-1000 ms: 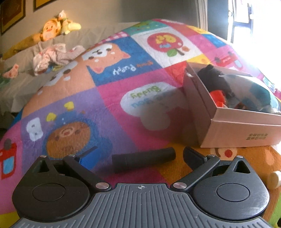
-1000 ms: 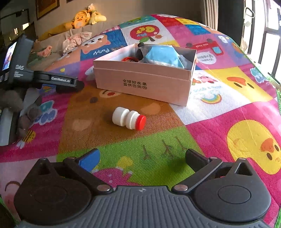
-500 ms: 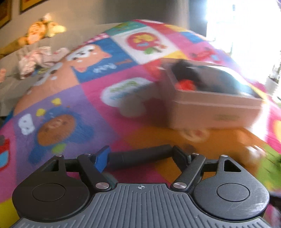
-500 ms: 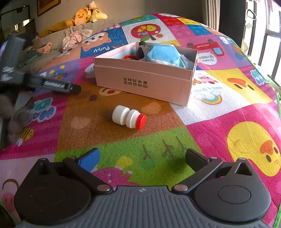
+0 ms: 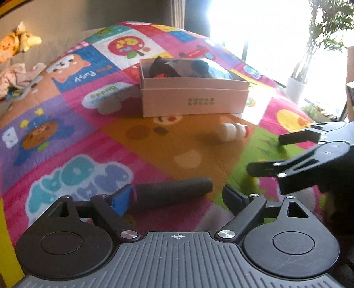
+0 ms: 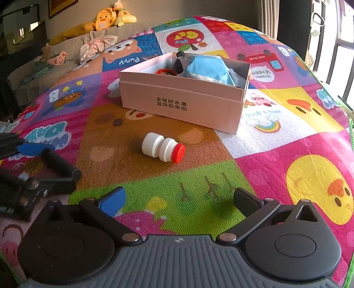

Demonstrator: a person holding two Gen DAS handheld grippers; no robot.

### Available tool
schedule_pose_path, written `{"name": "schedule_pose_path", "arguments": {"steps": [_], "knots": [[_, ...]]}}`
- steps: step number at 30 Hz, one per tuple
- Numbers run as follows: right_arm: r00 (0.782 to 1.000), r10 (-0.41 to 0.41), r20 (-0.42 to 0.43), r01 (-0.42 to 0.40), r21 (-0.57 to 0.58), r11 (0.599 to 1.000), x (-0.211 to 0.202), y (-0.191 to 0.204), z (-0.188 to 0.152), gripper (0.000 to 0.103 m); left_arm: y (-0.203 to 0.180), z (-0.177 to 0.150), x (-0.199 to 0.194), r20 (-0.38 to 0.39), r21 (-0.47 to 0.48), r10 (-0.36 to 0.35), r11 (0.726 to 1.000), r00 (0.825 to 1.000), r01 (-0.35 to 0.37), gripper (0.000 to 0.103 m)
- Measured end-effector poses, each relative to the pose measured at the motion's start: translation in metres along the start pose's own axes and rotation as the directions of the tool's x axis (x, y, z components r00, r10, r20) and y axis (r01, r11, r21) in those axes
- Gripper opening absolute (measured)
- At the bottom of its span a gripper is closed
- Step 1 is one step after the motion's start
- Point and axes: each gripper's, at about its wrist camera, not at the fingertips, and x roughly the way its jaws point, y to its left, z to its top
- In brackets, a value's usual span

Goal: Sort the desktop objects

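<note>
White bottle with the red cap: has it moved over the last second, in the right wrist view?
No. The white bottle lies on the same brown patch of the mat, in front of the pink box, cap pointing right, as before.

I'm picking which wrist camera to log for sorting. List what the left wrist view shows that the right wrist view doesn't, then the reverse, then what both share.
Only the left wrist view: the right gripper seen from the side, and a potted plant at the bright window.

Only the right wrist view: the readable print on the pink box, and the heap of clothes beyond the mat.

Both: the black cylinder between the open fingers of the left gripper, the white bottle lying on the play mat, and the plush toy.
</note>
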Motion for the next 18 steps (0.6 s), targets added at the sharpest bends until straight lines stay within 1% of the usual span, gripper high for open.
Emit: {"name": "schedule_pose_path", "arguments": {"steps": [6, 10, 11, 14, 15, 16, 18], "knots": [[1.0, -0.004, 0.0, 0.004, -0.001, 1.0, 0.0, 0.001, 0.0, 0.103, 0.001, 0.001, 0.001, 0.012, -0.039, -0.015, 0.999, 1.0, 0.015, 0.093], [1.0, -0.003, -0.001, 0.003, 0.002, 1.0, 0.0, 0.001, 0.0, 0.103, 0.0, 0.003, 0.004, 0.022, -0.049, -0.01, 0.999, 1.0, 0.011, 0.092], [1.0, -0.001, -0.003, 0.001, 0.018, 1.0, 0.0, 0.0, 0.002, 0.103, -0.001, 0.003, 0.006, 0.023, -0.045, -0.003, 0.999, 1.0, 0.004, 0.091], [0.999, 0.047, 0.008, -0.048, 0.161, 0.986, -0.001, -0.009, 0.012, 0.103, -0.003, 0.003, 0.007, 0.03, -0.018, 0.024, 1.0, 0.999, -0.023, 0.083], [0.999, 0.052, 0.015, -0.054, 0.184, 0.982, 0.0, -0.009, 0.016, 0.099, -0.003, 0.003, 0.007, 0.033, -0.016, 0.024, 1.0, 0.999, -0.023, 0.08], [0.999, 0.033, 0.027, -0.037, 0.188, 0.981, 0.0, -0.006, 0.02, 0.096, -0.002, 0.002, 0.006, 0.035, -0.014, 0.019, 1.0, 0.999, -0.019, 0.081], [0.999, -0.005, 0.044, -0.002, 0.161, 0.987, 0.002, 0.002, 0.028, 0.083, -0.001, 0.001, 0.003, 0.037, -0.015, 0.01, 1.0, 0.999, -0.01, 0.081]]}}
